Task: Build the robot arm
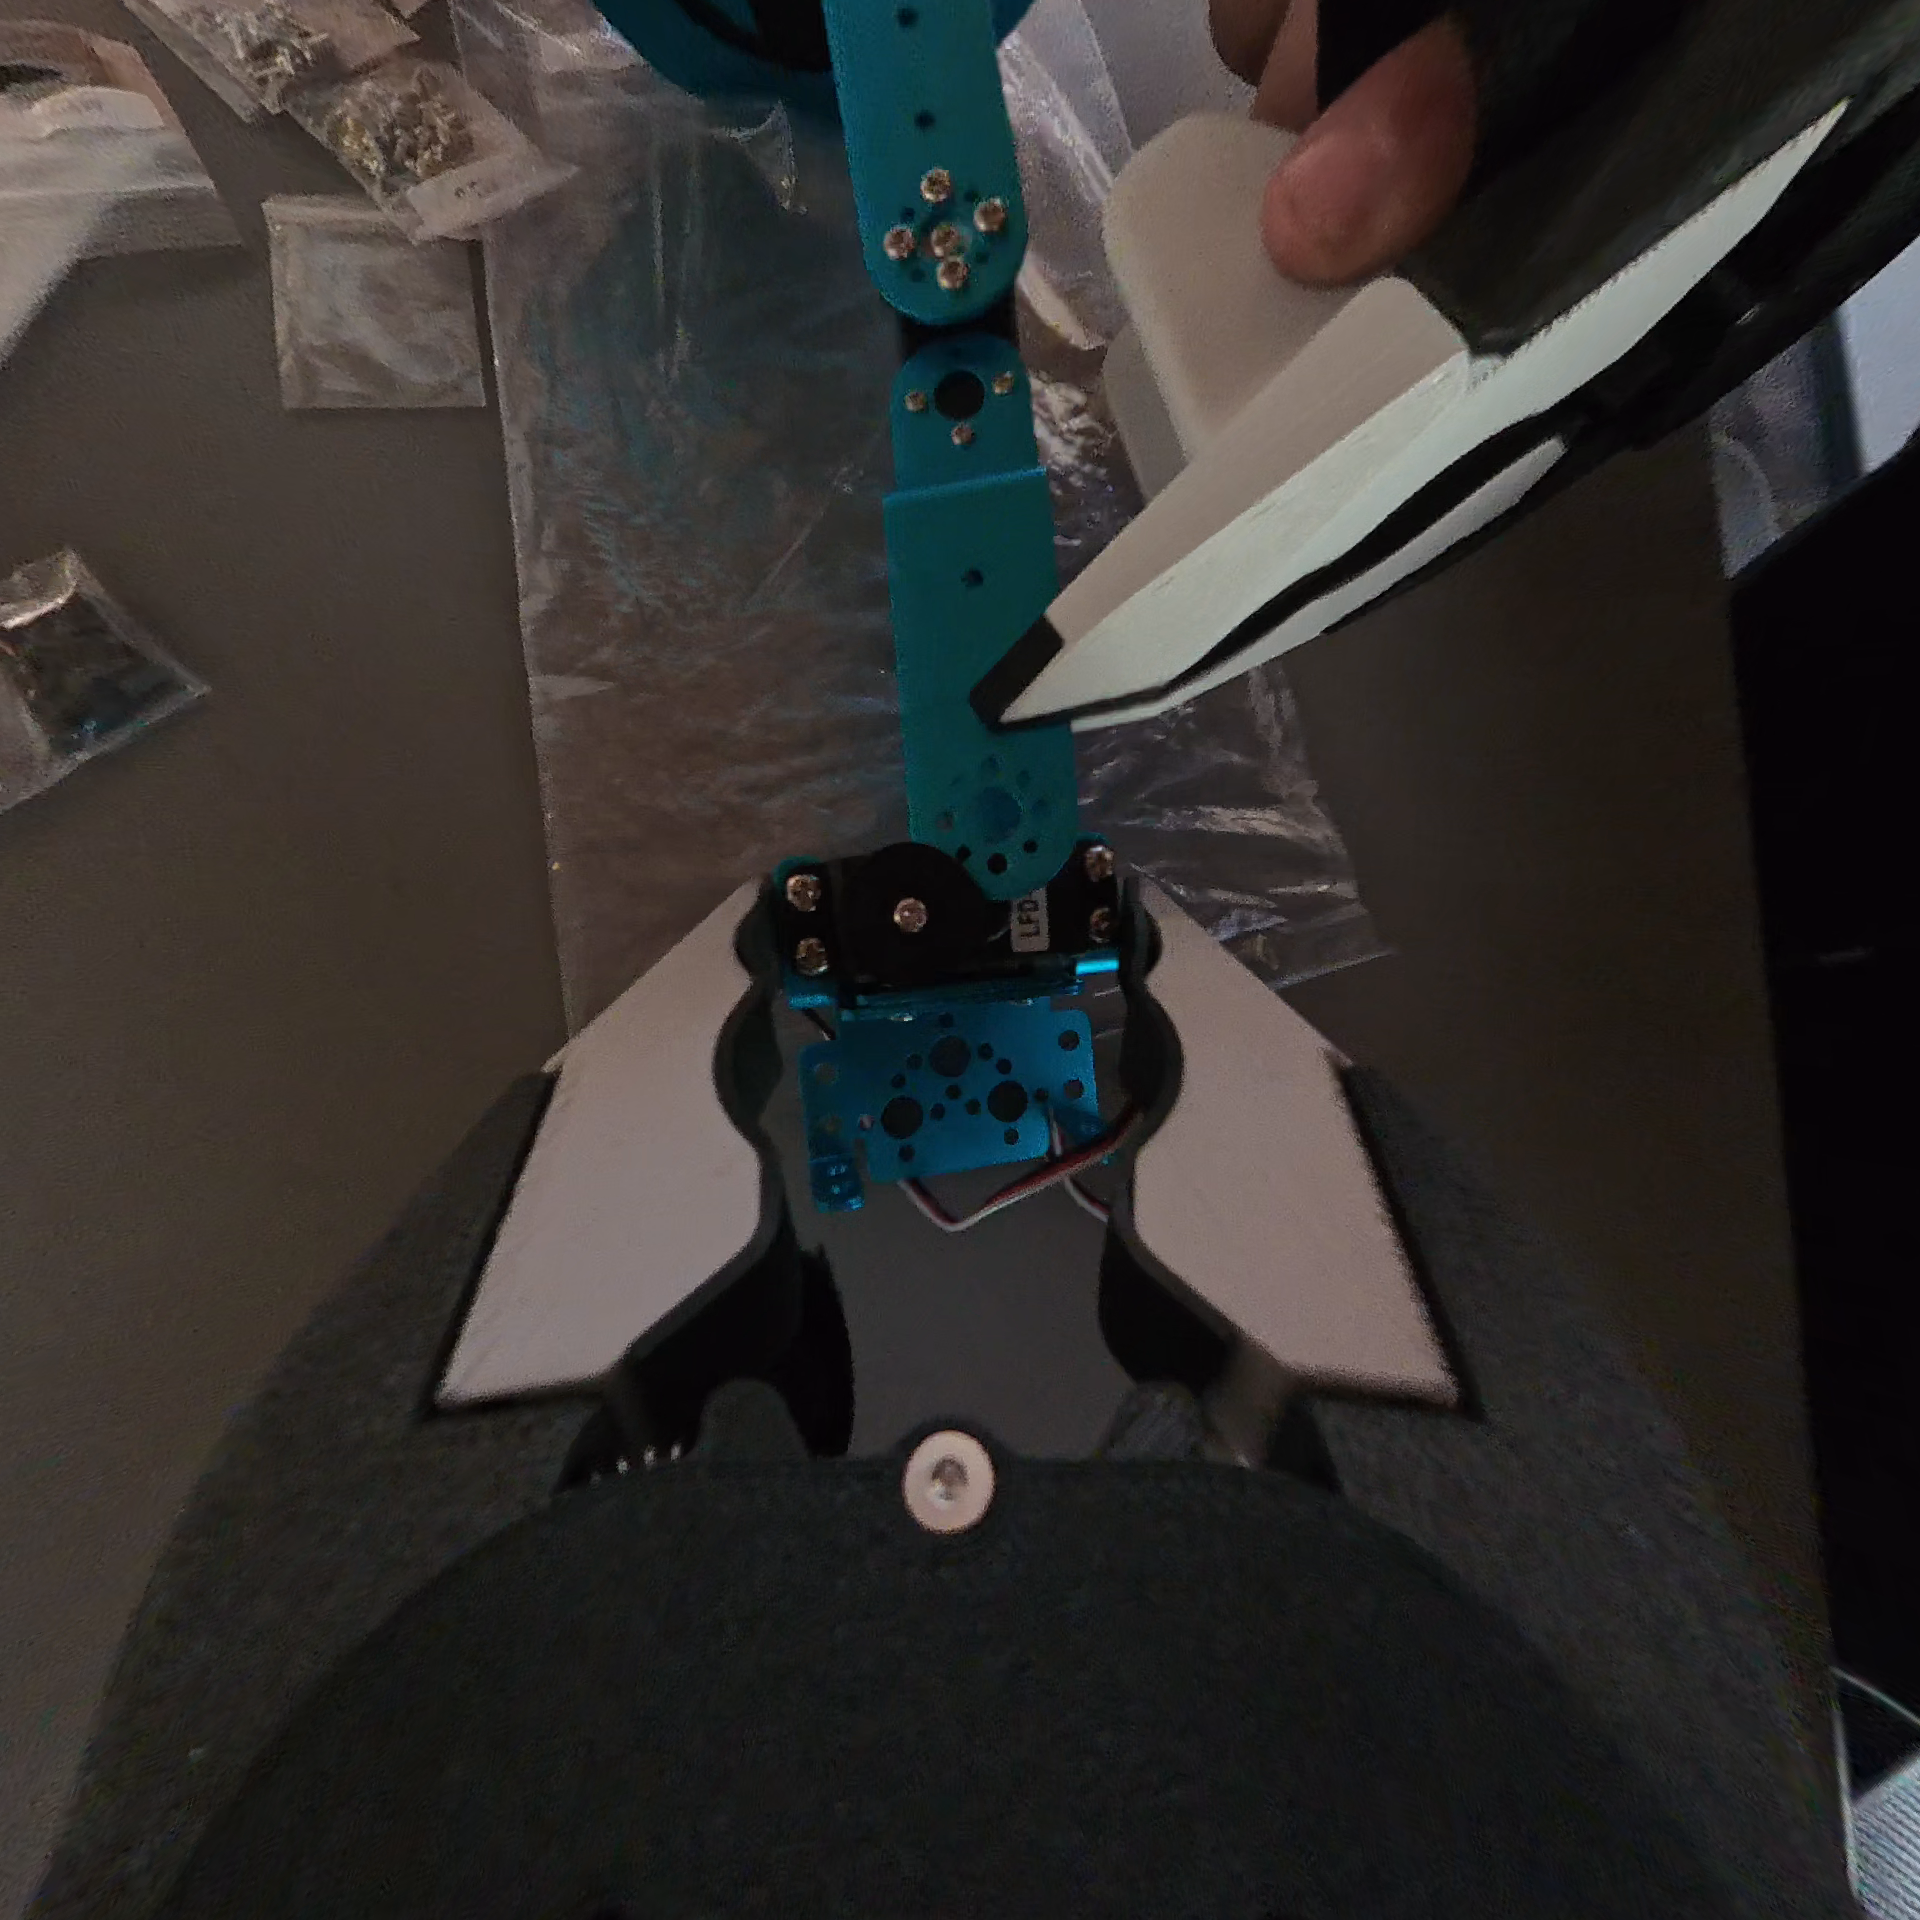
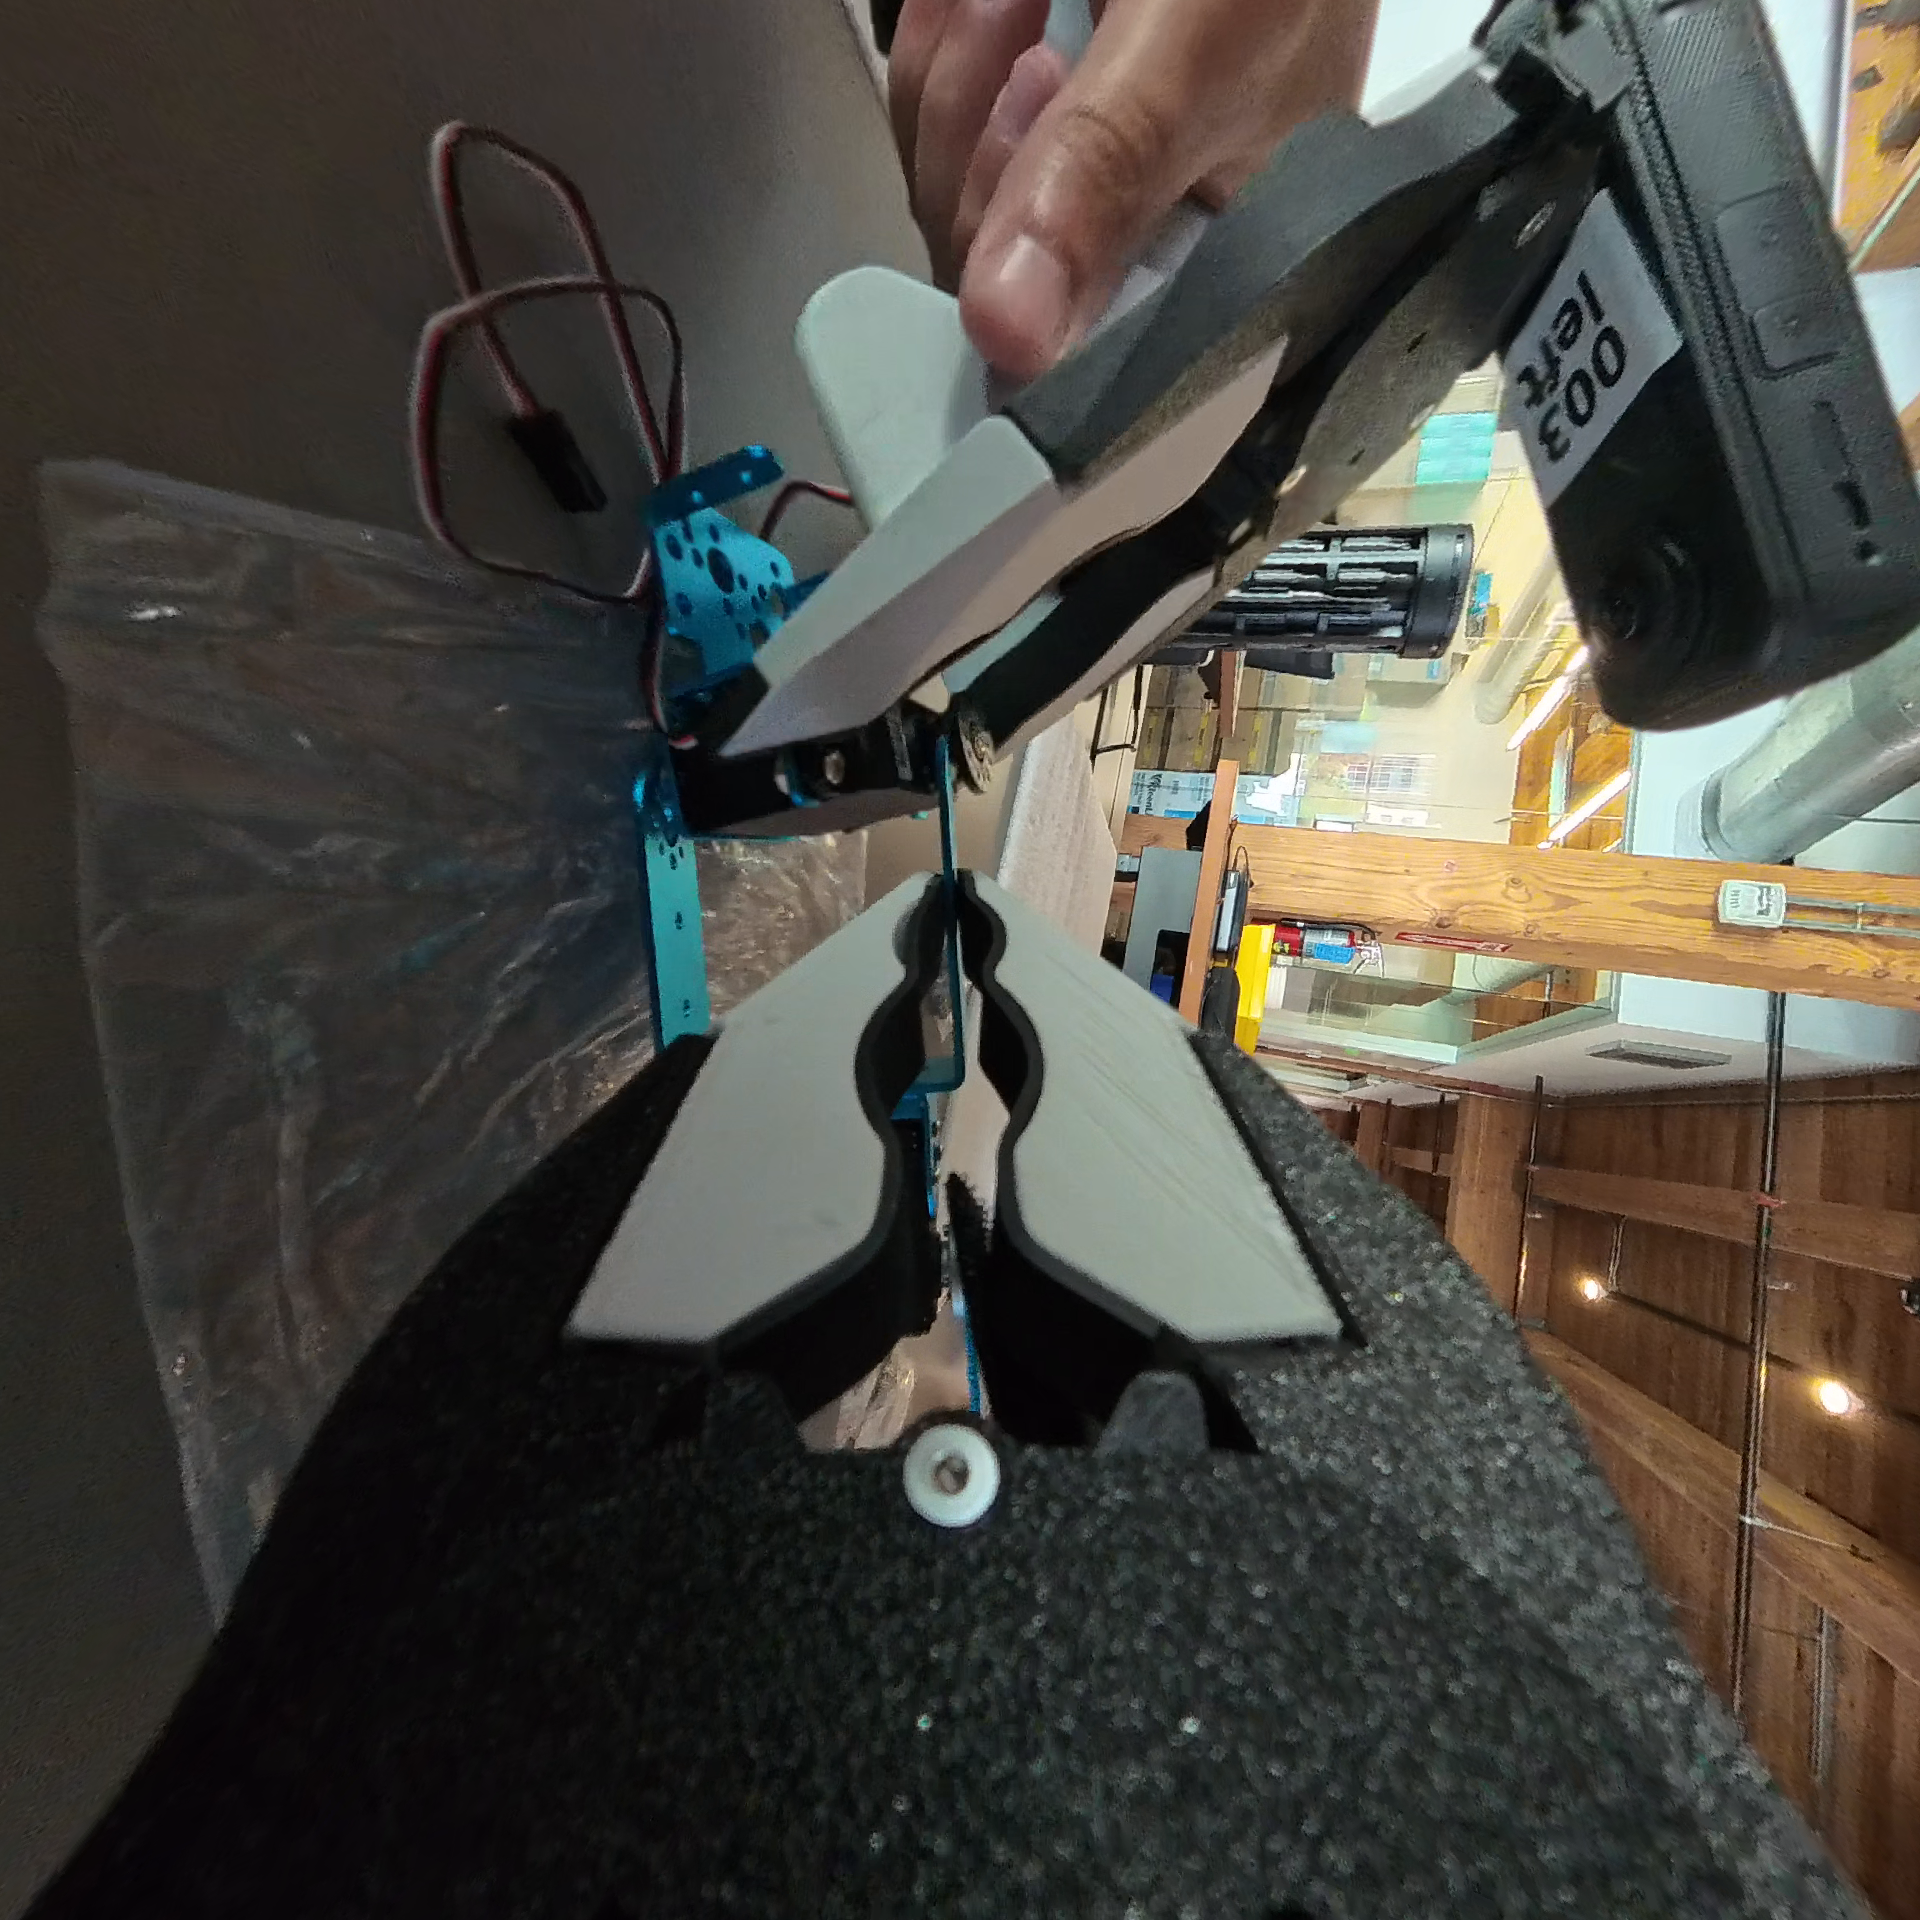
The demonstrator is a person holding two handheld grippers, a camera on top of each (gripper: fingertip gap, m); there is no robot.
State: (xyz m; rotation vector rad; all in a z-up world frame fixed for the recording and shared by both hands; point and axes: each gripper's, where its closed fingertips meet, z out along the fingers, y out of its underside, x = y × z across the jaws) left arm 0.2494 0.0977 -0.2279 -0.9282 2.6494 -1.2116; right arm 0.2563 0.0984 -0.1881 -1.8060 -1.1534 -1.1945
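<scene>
Left hand-held gripper point(image 1: 948, 935) clamps the servo point(image 1: 940, 920), steadying the assembly; beyond it, right hand-held gripper point(image 2: 951, 883) pinches the blue bracket point(image 1: 982, 665) edge-on above the worktop point(image 1: 260, 935).

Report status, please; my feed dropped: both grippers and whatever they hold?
Left gripper shut on black servo at blue bracket arm's end. Right gripper shut on its thin blue plate. Clear plastic bag underneath; nothing blocking.

Left gripper point(image 1: 951, 914) clamps black servo point(image 1: 914, 920); right gripper point(image 2: 951, 883) apparently pinches blue bracket point(image 2: 951, 997).
</scene>
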